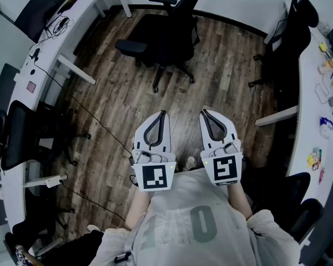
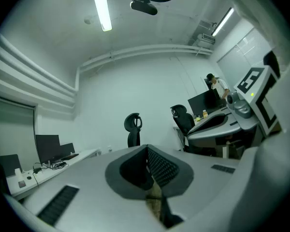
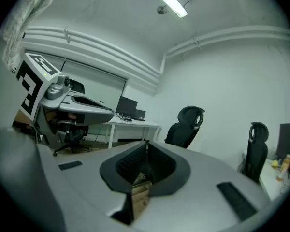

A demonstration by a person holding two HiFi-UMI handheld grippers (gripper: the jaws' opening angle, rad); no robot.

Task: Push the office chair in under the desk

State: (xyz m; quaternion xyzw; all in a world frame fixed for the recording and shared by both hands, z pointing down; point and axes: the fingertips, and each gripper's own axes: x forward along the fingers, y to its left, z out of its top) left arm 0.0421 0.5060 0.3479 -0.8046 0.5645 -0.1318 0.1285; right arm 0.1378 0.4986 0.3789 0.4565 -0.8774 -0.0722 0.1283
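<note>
Both grippers sit low in the centre of the frame, side by side over the brown wood-plank floor (image 1: 227, 71), tips pointing toward the top edge. The left gripper (image 1: 162, 113), a white plastic shell with dark ribbed pads, has its jaws pressed together with nothing between them. The same goes for the right gripper (image 1: 203, 112): its jaws are pressed together on nothing.

The black office chair (image 1: 158, 40), mesh-backed and padded with curved armrests, stands on its star base in the upper middle of the frame. It is well apart from both gripper tips, straight ahead of them, out on open floor and touching neither.

A long white counter (image 1: 47, 46) curves down the upper left, carrying a dark monitor and a tangle of cables. The chair is near its end but not tucked under it. A second white counter (image 1: 313, 101) runs down the right edge with small coloured items on top, and other dark chairs are parked along both counters. A thin black cable (image 1: 94, 121) trails across the planks at the left.
</note>
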